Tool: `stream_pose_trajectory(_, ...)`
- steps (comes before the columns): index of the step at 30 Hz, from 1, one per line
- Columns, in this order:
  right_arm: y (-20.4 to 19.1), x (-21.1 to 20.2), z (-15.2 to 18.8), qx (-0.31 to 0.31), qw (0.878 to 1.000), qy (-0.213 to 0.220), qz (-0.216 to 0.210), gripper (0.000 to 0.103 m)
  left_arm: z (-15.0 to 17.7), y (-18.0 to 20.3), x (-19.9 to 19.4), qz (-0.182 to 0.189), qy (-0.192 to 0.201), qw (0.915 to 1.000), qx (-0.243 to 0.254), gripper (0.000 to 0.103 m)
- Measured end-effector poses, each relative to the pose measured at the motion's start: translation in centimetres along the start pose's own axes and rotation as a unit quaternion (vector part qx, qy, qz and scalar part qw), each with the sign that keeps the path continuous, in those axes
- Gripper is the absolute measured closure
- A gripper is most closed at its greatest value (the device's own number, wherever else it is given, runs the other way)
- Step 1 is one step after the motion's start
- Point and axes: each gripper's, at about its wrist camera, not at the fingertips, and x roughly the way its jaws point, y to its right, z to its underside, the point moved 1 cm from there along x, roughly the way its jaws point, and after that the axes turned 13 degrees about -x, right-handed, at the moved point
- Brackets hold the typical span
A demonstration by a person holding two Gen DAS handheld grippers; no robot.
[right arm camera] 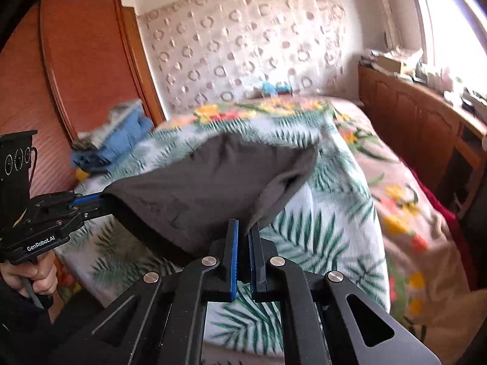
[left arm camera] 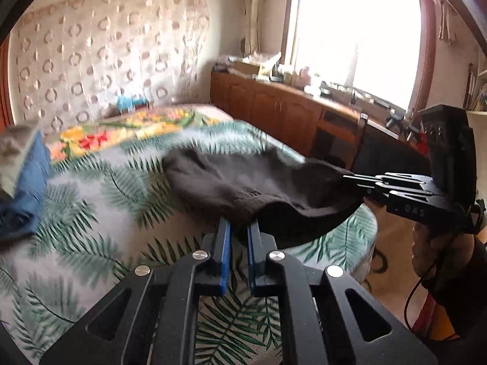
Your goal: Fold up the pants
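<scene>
Both tools were clamped on the dark grey pants (left arm camera: 243, 182): the left tool (left arm camera: 239, 228) and right tool (right arm camera: 243, 228) each pinched one end of a near edge. The cloth hung stretched between them above the leaf-print bed (left arm camera: 106, 188), trailing away forward.

Black grippers (left arm camera: 239, 228), blue pads (silver screws), "GenRobot.AI" lettering

The dark grey fabric pants (left arm camera: 243, 182) are held above the palm-leaf-printed bedspread (left arm camera: 91, 188), clamped at 6 o'clock by the left gripper (left arm camera: 239, 228) and at 3 o'clock by the right gripper (left arm camera: 350, 179). A pile of folded blue clothes (left arm camera: 27, 182) is set at 9 o'clock on the bedspread, and a long brown wooden cabinet (left arm camera: 274, 103) is placed beside the bed at 1 o'clock.
</scene>
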Motion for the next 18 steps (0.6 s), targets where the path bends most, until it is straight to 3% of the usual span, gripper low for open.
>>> stream_pose_trajectory(6,-1.2,-3.4,-3.9,-0.027,0.998,0.058,-0.009,0.098,-3.6,0.1,-4.9,0.018,0.050,0.9986,0.002,0.093)
stream_pose_trajectory(18,-5.5,-7.6,-11.1,-0.104,0.983,0.149,-0.024,0.098,-10.1,-0.8,-12.0,-0.014,0.140,0.9898,0.021,0.093)
